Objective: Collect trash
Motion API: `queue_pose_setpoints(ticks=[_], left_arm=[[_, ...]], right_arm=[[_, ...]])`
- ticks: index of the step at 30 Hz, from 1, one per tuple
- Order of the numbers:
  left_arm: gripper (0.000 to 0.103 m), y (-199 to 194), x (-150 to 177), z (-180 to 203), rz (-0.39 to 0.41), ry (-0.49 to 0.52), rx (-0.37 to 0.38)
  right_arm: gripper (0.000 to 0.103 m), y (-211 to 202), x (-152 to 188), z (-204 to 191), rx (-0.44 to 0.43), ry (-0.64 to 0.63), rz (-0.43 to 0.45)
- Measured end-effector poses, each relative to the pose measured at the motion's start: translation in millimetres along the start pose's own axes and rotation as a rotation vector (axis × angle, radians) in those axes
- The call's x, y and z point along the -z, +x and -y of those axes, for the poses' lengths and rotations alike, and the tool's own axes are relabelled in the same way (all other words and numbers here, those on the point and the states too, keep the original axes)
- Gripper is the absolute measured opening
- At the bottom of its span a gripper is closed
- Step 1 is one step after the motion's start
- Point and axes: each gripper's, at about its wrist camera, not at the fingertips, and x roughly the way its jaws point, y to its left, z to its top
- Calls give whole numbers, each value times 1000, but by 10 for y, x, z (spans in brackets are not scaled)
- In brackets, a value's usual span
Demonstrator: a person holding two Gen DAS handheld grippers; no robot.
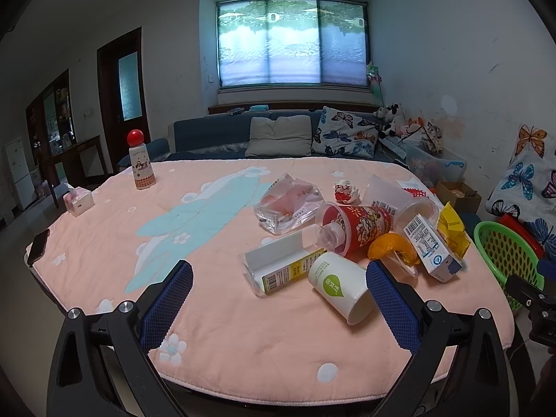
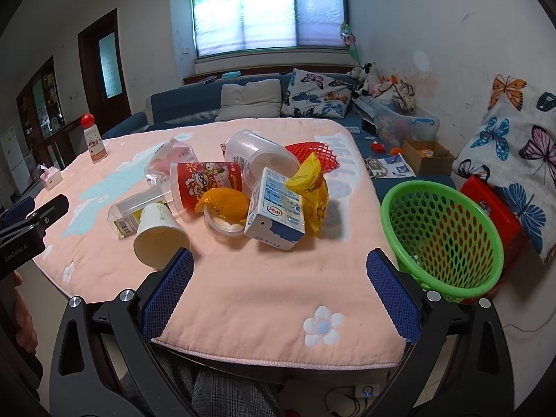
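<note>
A heap of trash lies on the pink tablecloth point(image 1: 215, 312): a white paper cup point(image 1: 342, 286) on its side, a red printed cup point(image 1: 358, 229), orange peel point(image 1: 392, 248), a blue-and-white milk carton point(image 1: 431, 248), a yellow wrapper point(image 1: 451, 229) and a clear box point(image 1: 281, 266). My left gripper point(image 1: 279, 285) is open and empty, its jaws wide apart just short of the paper cup. My right gripper point(image 2: 279, 279) is open and empty in front of the milk carton point(image 2: 276, 208) and orange peel point(image 2: 224, 205). A green mesh basket point(image 2: 441, 236) stands right of the table.
A bottle with a red ball cap point(image 1: 140, 161) and a small tissue box point(image 1: 79, 201) stand at the table's far left. A phone point(image 1: 38, 245) lies at the left edge. A red net point(image 2: 312, 154) lies behind the heap. A sofa point(image 2: 208, 99) is behind the table.
</note>
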Motion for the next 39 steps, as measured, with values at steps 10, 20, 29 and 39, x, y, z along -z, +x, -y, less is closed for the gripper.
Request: queue_pose_setpoints(ticks=[10, 20, 29, 39], left_arm=[[97, 12, 0, 2, -2, 1, -1], [97, 149, 2, -28, -32, -1, -4], [97, 273, -20, -42, -65, -5, 1], [97, 459, -60, -2, -111, -13, 26]], right_arm=[[99, 25, -8, 18, -1, 0, -3], [99, 195, -59, 48, -14, -15, -26], [99, 473, -172, 197, -51, 19, -65], [97, 933, -442, 434, -77, 35, -97]])
